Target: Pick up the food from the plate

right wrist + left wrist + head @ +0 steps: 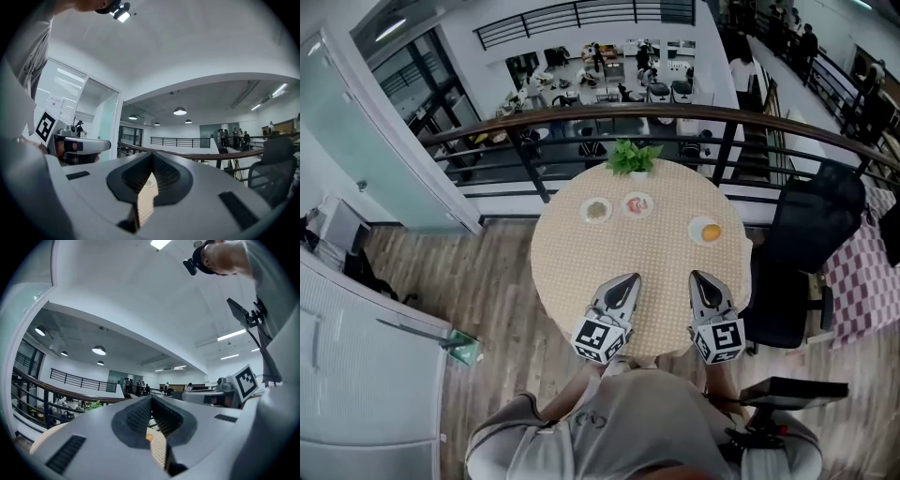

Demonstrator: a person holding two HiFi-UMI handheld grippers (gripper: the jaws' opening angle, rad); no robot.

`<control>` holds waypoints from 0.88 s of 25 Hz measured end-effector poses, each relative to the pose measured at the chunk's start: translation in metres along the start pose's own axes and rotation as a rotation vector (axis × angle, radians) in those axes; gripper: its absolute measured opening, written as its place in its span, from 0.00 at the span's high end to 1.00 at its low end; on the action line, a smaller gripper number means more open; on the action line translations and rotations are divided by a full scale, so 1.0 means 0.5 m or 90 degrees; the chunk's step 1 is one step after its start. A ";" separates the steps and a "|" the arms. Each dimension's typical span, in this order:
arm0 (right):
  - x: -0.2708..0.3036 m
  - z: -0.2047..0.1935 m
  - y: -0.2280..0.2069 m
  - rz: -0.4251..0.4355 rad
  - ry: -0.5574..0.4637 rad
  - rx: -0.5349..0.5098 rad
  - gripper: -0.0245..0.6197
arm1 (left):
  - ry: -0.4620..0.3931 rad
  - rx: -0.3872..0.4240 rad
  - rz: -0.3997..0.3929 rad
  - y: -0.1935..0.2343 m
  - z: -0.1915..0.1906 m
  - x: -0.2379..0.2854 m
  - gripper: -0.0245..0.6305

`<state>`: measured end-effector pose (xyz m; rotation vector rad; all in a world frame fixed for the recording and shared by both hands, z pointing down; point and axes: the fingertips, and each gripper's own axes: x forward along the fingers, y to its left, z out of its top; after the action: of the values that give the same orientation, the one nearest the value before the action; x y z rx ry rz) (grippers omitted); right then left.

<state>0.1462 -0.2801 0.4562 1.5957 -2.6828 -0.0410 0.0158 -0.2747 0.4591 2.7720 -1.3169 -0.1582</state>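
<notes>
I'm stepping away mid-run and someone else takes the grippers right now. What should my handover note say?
Grippers: the left gripper and right gripper are both shut and empty, side by side over the near edge of the round beige-clothed table.
Things: three small plates sit on the far half: white plate of greenish food, white plate of pink food, and white plate of orange food further right. A green leafy plant stands at the far edge.
Done: nothing picked up.
Left: open a gripper, reach a plate, lift the food.
</notes>
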 end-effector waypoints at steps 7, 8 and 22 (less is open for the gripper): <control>-0.003 -0.022 -0.006 -0.007 0.013 0.001 0.94 | 0.014 -0.027 0.009 0.005 -0.036 -0.011 0.95; -0.002 -0.020 -0.002 -0.007 0.012 -0.001 0.94 | 0.018 -0.028 0.010 0.006 -0.038 -0.015 0.95; 0.084 -0.040 0.045 -0.049 0.093 -0.041 0.38 | 0.002 -0.029 0.105 0.095 -0.019 -0.149 0.95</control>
<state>0.1069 -0.3067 0.4770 1.6150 -2.4859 -0.0102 -0.0661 -0.2467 0.4782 2.6098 -1.5132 -0.1716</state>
